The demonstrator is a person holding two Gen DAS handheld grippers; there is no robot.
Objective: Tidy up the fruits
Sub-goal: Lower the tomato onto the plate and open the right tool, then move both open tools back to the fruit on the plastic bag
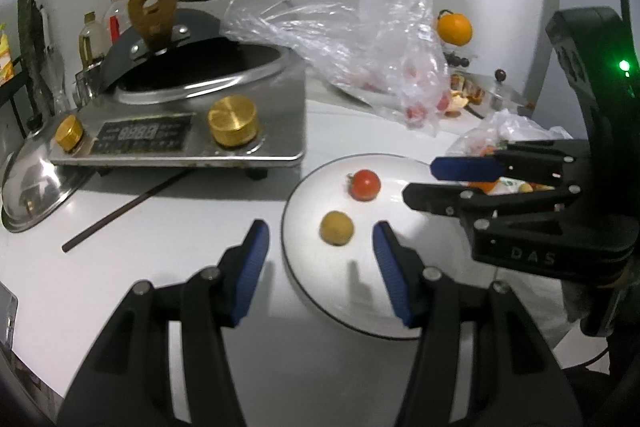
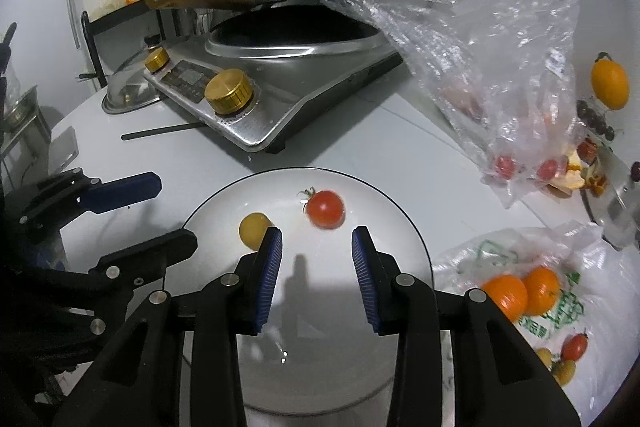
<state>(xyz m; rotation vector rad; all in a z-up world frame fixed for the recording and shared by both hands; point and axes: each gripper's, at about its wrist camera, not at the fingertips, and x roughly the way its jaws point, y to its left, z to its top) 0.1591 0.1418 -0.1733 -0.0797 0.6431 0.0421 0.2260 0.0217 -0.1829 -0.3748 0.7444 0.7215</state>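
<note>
A white plate [image 1: 400, 311] [image 2: 400, 227] holds a red cherry tomato [image 1: 365, 184] [image 2: 325, 208] and a small yellow fruit [image 1: 337, 228] [image 2: 253, 228]. My left gripper [image 1: 320, 247] is open and empty at the plate's near left rim, the yellow fruit just ahead of its tips. My right gripper [image 2: 317, 243] is open and empty above the plate, just short of the tomato; it also shows in the left wrist view [image 1: 420, 181]. The left gripper appears at the left of the right wrist view [image 2: 176, 215].
An induction cooker [image 1: 180, 131] [image 2: 280, 99] with a wok stands behind. A clear bag with red tomatoes [image 1: 392, 67] [image 2: 500, 67], an orange [image 1: 454, 29] [image 2: 610, 85], a white bag of oranges and tomatoes [image 2: 520, 295], a chopstick [image 1: 120, 215] and a metal lid [image 1: 36, 187] lie around.
</note>
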